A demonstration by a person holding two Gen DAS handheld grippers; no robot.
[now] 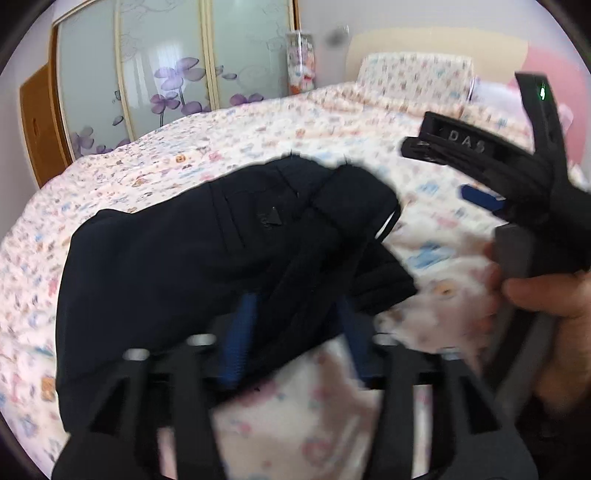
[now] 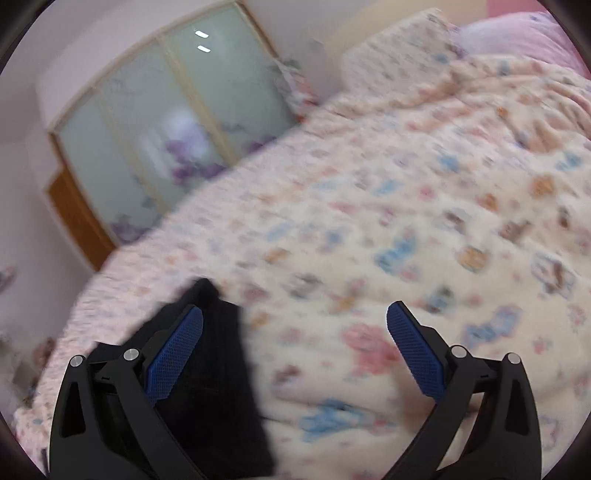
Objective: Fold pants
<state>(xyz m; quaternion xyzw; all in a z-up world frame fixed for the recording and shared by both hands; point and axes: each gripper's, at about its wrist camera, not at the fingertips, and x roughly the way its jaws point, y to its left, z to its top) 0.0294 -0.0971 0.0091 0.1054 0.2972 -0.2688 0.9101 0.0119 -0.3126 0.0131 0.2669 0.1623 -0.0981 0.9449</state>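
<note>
The dark navy pants (image 1: pixel 166 258) lie bunched and partly folded on the patterned bed sheet (image 1: pixel 332 122). In the left wrist view my left gripper (image 1: pixel 295 325) hangs just over their near edge. Its blue pads (image 1: pixel 236 332) stand well apart, with dark cloth lying loosely between them; the view is blurred. My right gripper (image 1: pixel 439 170) is at the right, held by a hand (image 1: pixel 554 295), clear of the pants. In the right wrist view my right gripper (image 2: pixel 295 354) is open over bare sheet (image 2: pixel 406 221), with a corner of the pants (image 2: pixel 207 369) beside its left finger (image 2: pixel 177 354).
A wardrobe with frosted sliding doors (image 1: pixel 147 74) stands beyond the far side of the bed. A patterned pillow (image 1: pixel 413 70) and a pink pillow (image 2: pixel 517 33) lie at the head. A tall clear container (image 1: pixel 301 62) stands by the wall.
</note>
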